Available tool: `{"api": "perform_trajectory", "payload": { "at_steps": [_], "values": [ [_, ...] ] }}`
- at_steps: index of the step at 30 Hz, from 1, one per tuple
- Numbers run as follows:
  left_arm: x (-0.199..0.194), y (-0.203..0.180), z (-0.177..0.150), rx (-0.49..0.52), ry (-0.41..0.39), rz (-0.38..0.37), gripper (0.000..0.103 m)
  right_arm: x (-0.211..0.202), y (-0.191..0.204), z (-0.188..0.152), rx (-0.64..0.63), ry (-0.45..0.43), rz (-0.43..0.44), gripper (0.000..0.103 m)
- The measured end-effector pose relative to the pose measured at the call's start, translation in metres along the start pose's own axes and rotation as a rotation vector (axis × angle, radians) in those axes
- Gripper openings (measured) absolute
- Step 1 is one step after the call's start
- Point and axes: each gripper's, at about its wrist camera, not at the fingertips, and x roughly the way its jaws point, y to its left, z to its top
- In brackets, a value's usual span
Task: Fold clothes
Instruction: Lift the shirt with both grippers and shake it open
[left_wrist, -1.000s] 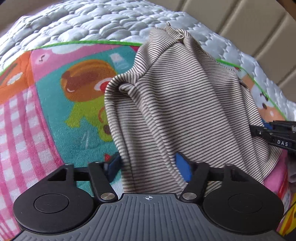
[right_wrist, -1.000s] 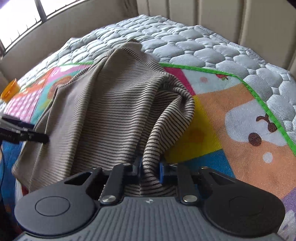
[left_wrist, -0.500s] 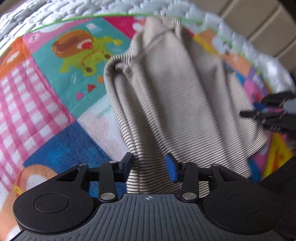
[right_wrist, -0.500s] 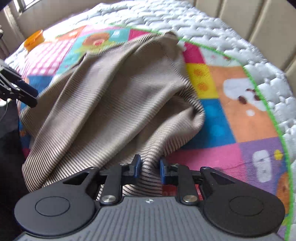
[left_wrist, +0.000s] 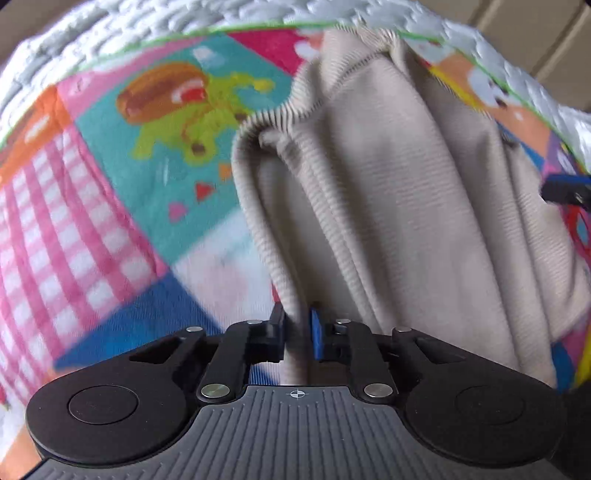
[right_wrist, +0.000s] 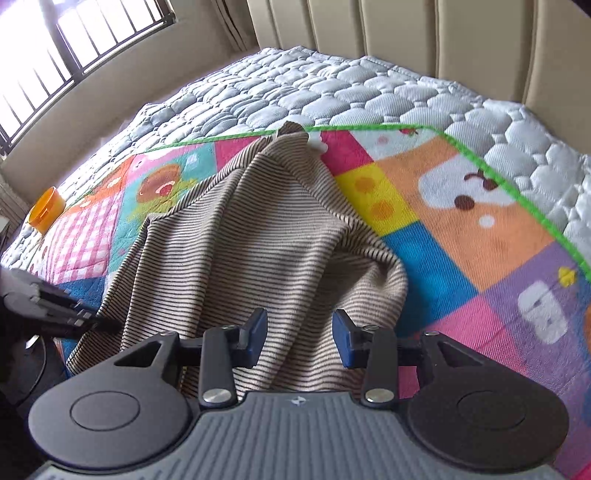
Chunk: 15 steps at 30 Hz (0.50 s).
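Left hand-held gripper (left_wrist: 297, 328) pinches the ribbed striped knit garment (right_wrist: 258, 236); right hand-held gripper (right_wrist: 300, 338), jaws just opening, stands released.

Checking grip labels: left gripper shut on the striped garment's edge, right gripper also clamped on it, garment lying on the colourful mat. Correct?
Not quite. The right gripper is not clamped: in the right wrist view its jaws have just been opening and stand apart, pads clear of the striped garment lying between them. The rest holds: the left gripper is shut on the garment's edge, and the garment lies on the colourful mat.
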Motion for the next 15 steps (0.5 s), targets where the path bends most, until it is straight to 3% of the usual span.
{"api": "perform_trajectory", "payload": {
  "at_steps": [3, 5, 6, 8, 9, 11, 15],
  "values": [
    [-0.015, -0.003, -0.015, 0.071, -0.003, 0.025, 0.017, 0.008, -0.003, -0.011, 0.033, 0.004, 0.014, 0.039],
    [-0.038, -0.003, -0.016, 0.084, -0.093, 0.019, 0.025, 0.01, -0.002, -0.017, 0.026, 0.017, 0.015, 0.039],
    [-0.05, -0.001, -0.013, 0.069, -0.147, -0.022, 0.029, 0.009, 0.0, -0.017, 0.01, 0.015, 0.01, 0.039],
    [-0.065, 0.005, -0.007, 0.002, -0.203, -0.158, 0.052, 0.006, 0.003, -0.017, -0.004, 0.002, 0.012, 0.043],
    [-0.068, 0.006, -0.004, -0.031, -0.209, -0.22, 0.055, 0.005, 0.004, -0.017, -0.001, -0.007, 0.017, 0.048],
    [-0.055, 0.003, 0.0, -0.071, -0.155, -0.286, 0.057, 0.003, 0.005, -0.017, -0.004, -0.016, 0.022, 0.05],
    [-0.005, -0.018, -0.004, -0.134, 0.0, -0.306, 0.056, 0.0, 0.009, -0.02, -0.018, -0.019, 0.034, 0.051]
  ]
}}
